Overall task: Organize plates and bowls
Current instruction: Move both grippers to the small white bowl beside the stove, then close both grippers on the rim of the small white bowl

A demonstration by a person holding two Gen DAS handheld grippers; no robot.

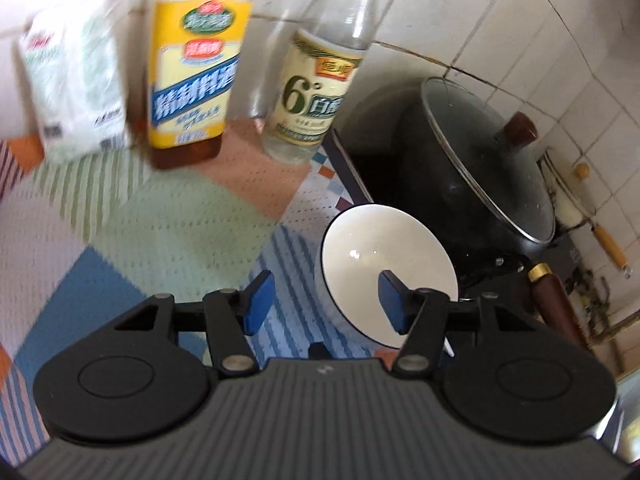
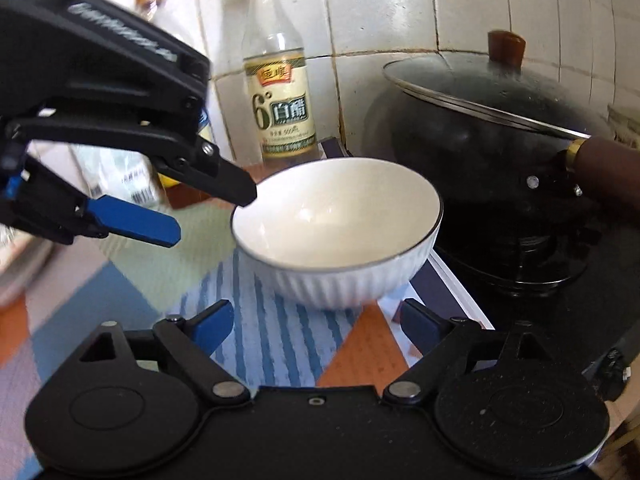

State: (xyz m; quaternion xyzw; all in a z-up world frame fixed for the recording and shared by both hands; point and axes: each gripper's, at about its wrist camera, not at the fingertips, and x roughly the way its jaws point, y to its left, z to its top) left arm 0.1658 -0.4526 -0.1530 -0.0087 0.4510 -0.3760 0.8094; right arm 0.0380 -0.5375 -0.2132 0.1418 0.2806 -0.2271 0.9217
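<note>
The left wrist camera looks steeply down along its fingers from close above the patterned mat (image 1: 168,216), with the white bowl (image 1: 372,248) at 4 o'clock and the bottles at 11 to 12. The right wrist camera sits lower and nearer, facing the same bowl (image 2: 340,224) head-on at 12 o'clock. Both views share the bowl, the vinegar bottle (image 2: 280,100) and the lidded wok (image 2: 480,128) on the stove.

A lidded black wok (image 2: 480,136) sat on the stove (image 2: 560,300) at right. A vinegar bottle (image 2: 280,92), yellow-labelled bottle (image 1: 192,80) and white bag (image 1: 76,80) stood far on the patterned mat (image 1: 152,216).
</note>
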